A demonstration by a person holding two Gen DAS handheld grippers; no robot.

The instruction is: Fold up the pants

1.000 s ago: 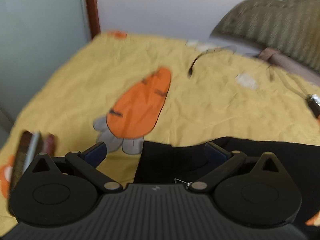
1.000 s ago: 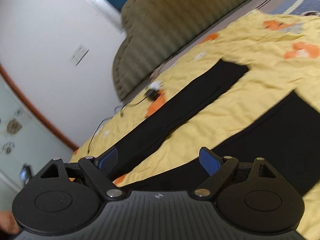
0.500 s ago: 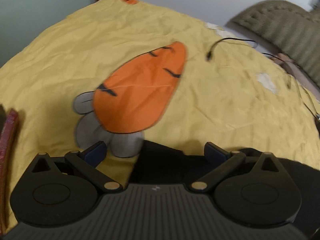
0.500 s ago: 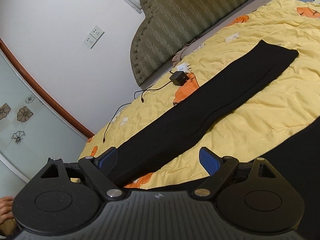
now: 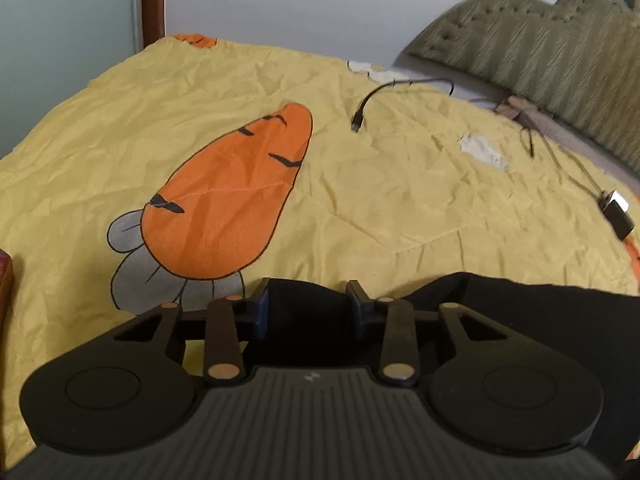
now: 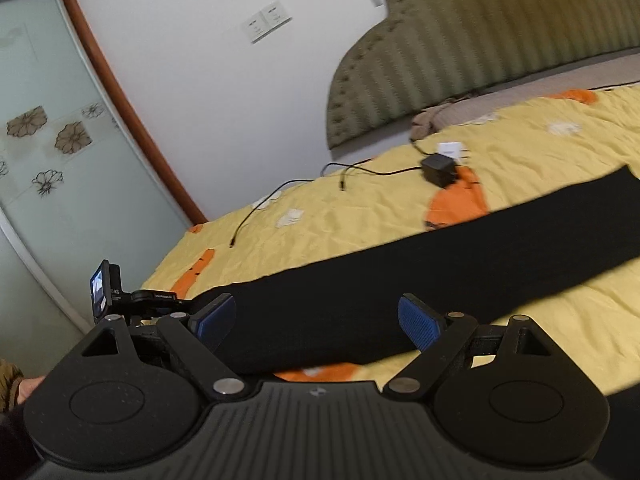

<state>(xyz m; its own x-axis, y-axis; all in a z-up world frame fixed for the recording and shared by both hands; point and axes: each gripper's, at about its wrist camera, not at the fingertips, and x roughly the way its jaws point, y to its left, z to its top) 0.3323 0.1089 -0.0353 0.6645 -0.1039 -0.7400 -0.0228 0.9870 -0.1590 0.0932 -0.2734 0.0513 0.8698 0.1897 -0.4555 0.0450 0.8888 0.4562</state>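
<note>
Black pants (image 6: 480, 256) lie spread on a yellow bedspread (image 5: 400, 200). In the left wrist view their near edge (image 5: 520, 320) runs along the bottom. My left gripper (image 5: 308, 300) sits on that edge. Its jaws are closing, and a hump of black cloth is bunched between the blue pads (image 5: 262, 308), which press on it. In the right wrist view one long leg crosses the bed from lower left to right. My right gripper (image 6: 316, 316) hovers open over that leg's near end with nothing between its fingers. The left gripper's small screen (image 6: 100, 288) shows at that end.
A black charger (image 6: 438, 168) and its loose cable (image 5: 364, 112) lie on the bedspread beyond the pants. An olive padded headboard (image 6: 480, 40) stands at the right. A glass wardrobe door (image 6: 48, 180) stands to the left. A person's hand (image 6: 28, 384) shows at the lower left.
The left jaws have narrowed from wide open onto the pants' edge, and that gripper has sunk lower. The right gripper has swung sideways and rolled, so the pant leg now lies just beyond its fingers.
</note>
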